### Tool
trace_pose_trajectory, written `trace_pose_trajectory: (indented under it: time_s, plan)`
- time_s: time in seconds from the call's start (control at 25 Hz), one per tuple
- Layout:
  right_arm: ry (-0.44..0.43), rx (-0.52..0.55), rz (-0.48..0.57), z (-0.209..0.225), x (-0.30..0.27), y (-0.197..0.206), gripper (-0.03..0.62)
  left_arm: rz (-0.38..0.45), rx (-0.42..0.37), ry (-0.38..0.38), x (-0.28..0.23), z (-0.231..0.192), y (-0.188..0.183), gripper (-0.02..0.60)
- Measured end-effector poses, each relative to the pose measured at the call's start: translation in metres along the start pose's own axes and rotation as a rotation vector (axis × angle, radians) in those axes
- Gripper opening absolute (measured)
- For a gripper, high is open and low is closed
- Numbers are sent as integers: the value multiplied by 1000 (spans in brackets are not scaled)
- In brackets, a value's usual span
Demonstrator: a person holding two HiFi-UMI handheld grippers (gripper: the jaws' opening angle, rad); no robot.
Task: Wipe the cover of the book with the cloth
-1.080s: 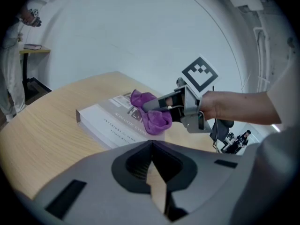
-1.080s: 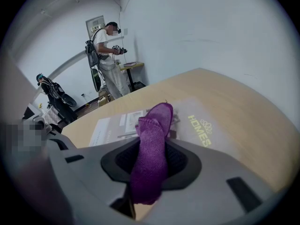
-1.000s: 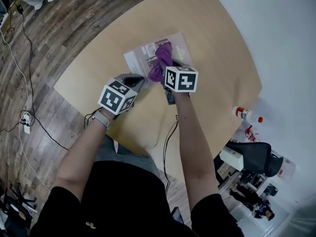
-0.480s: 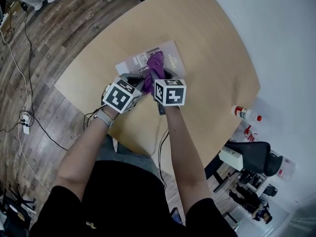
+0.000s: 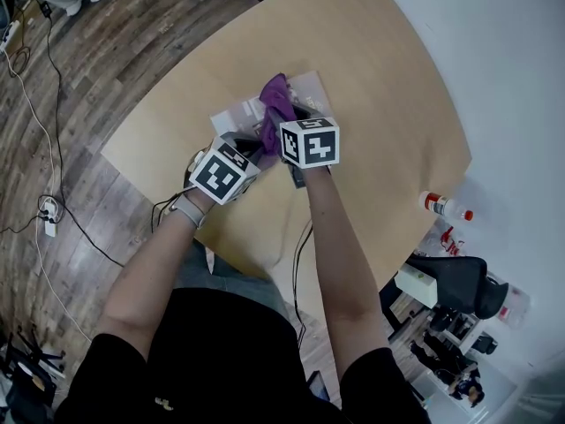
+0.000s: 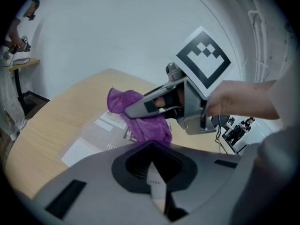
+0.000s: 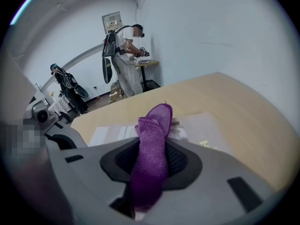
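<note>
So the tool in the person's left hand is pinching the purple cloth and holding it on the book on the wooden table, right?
Not quite. The right gripper pinches the purple cloth, as the right gripper view shows. The left gripper is shut with no cloth in it. The rest holds: the cloth is on the book on the wooden table.

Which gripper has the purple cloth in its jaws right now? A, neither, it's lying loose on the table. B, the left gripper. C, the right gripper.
C: the right gripper is shut on the cloth, which sticks out from between its jaws over the book.
</note>
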State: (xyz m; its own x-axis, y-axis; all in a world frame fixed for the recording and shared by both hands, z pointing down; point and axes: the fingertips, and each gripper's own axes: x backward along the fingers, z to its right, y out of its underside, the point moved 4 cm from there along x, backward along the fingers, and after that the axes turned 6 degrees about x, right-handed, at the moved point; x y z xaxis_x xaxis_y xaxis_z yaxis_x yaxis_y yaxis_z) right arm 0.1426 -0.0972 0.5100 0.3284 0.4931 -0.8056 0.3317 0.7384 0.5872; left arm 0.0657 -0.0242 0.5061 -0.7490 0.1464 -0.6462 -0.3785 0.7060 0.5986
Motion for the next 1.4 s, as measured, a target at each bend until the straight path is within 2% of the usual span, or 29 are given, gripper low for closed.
trace_pose_trajectory:
  time_s: [0.16, 0.32, 0.56, 0.68, 0.84, 1.04, 1.4]
  plan:
    - [-20, 24, 19, 2, -11, -16, 133, -13, 7, 7, 0, -1, 0, 20]
    - [-20, 15, 37, 9, -20, -31, 133, -22, -33, -5, -2, 3, 2, 20]
    - [-1, -10, 45, 19, -28, -45, 132, -81, -198, -86, -6, 13, 9, 20]
    - [7, -15, 49, 25, -28, -46, 132, -72, -232, -118, -6, 16, 10, 20]
    - [20, -40, 57, 35, -26, -49, 132, -61, -222, -137, -6, 15, 11, 20]
    - [40, -38, 57, 41, -23, -42, 132, -14, -130, -109, -4, 11, 13, 20]
    - [89, -68, 71, 55, 3, -8, 132, -22, -127, -95, -5, 10, 13, 20]
